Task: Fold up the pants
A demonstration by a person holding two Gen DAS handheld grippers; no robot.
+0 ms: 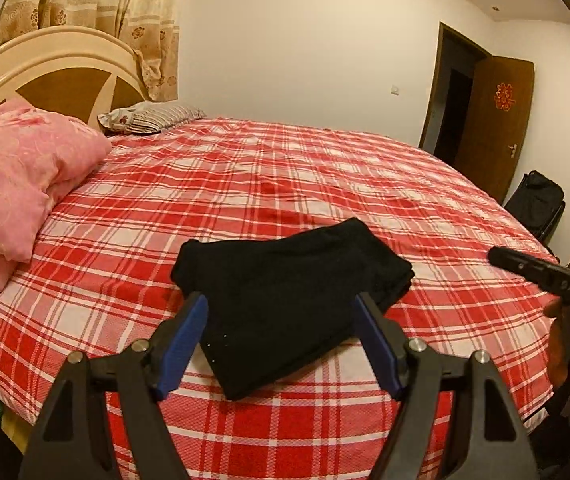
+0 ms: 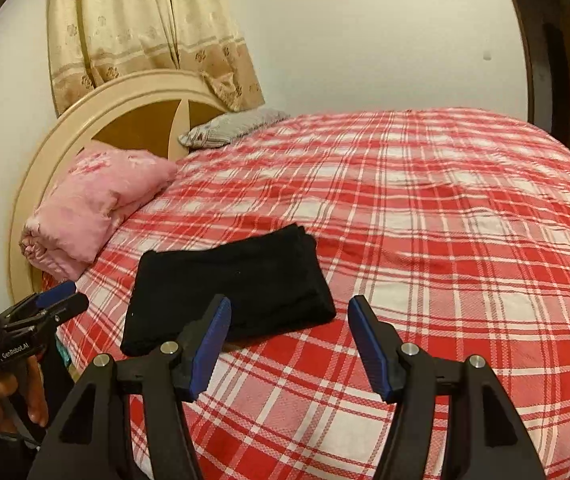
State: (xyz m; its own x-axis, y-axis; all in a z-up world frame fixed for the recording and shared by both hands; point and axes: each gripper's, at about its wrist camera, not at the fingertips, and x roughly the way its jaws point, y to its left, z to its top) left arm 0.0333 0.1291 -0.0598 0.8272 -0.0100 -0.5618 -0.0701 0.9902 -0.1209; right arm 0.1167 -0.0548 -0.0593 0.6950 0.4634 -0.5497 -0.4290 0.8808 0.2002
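Blue-padded left tongs [image 1: 281,312] fill the bottom of the left wrist view, jaws standing apart with nothing between them; the black cloth seen through the gap lies on the bed beyond, and the pads do not press on it. On the bed [image 1: 325,168], under its red-and-white checked cover, the black pants [image 1: 285,288] lie near the front edge as a compact, roughly rectangular bundle of several stacked layers, with one thick folded edge on the right. A pink quilt [image 1: 17,176] sits rolled up by the headboard, well apart from them. From the right wrist view the right tongs [image 2: 289,320] also stand open and empty, off to the right of the pants and not touching them. My judgement is that the folding is essentially done: the pants are already reduced to a small packet, and neither hand holds cloth. At most a slight squaring of the uneven far corner seems left.
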